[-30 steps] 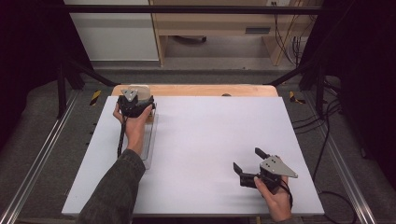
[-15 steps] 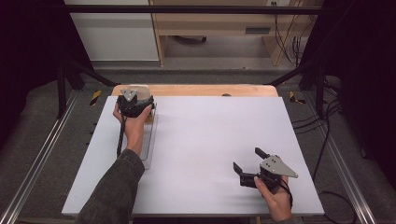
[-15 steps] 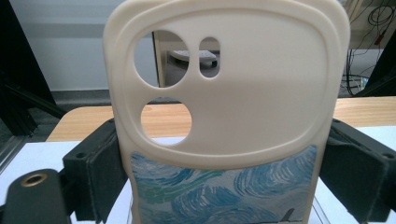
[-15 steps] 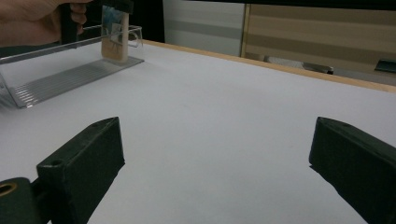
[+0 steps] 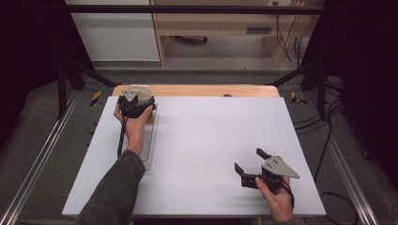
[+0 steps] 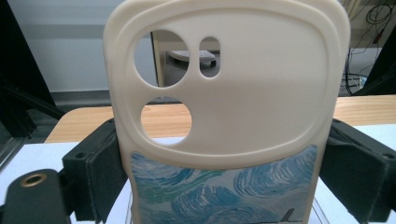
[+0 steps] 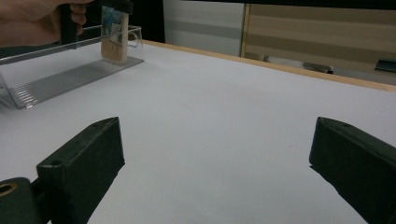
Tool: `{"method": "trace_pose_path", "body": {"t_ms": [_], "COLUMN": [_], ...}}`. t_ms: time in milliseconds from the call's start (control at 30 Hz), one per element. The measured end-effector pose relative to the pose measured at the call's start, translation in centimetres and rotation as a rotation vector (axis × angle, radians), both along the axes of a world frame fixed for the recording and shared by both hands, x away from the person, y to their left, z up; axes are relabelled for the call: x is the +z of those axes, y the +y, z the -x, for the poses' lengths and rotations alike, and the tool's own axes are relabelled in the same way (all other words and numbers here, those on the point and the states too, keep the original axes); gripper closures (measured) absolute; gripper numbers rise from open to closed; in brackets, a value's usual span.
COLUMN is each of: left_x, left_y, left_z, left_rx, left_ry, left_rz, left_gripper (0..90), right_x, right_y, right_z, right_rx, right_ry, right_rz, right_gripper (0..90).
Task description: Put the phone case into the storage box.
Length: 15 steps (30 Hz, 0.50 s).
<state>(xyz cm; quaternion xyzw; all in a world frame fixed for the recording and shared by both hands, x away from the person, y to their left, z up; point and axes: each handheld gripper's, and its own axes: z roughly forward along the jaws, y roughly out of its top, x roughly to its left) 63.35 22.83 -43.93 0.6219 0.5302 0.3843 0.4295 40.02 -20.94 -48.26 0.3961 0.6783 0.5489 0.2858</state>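
A cream phone case [image 6: 224, 93] with round camera holes and a blue swirl painting stands upright between the jaws of my left gripper [image 5: 136, 99], which is shut on its two side edges. The case's lower end sits at the far end of a clear plastic rack [image 5: 149, 140] lying along the left side of the white tabletop. In the right gripper view the case [image 7: 114, 42] and the rack [image 7: 70, 74] appear far off at the upper left. My right gripper [image 5: 248, 159] rests near the front right of the table, open, with nothing between its jaws.
A white board [image 5: 211, 136] covers the table, with a strip of wooden edge [image 5: 202, 90] along the back. Metal rails [image 5: 42, 159] run down both sides. Cables [image 5: 324, 154] hang off to the right, and a cabinet stands beyond the table.
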Motion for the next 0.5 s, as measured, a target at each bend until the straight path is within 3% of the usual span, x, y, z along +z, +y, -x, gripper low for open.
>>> {"method": "trace_pose_path", "body": {"t_ms": [500], "left_x": [0.39], "left_y": [-0.02], "left_z": [0.24], "left_rx": [-0.007], "left_ry": [-0.034], "left_rz": [0.005], "left_gripper": [6.0], "right_x": [0.02], "right_y": [0.05], "right_z": [0.03], "right_rx": [0.003], "right_ry": [-0.001], "right_rz": [0.000], "right_gripper": [3.0]}}
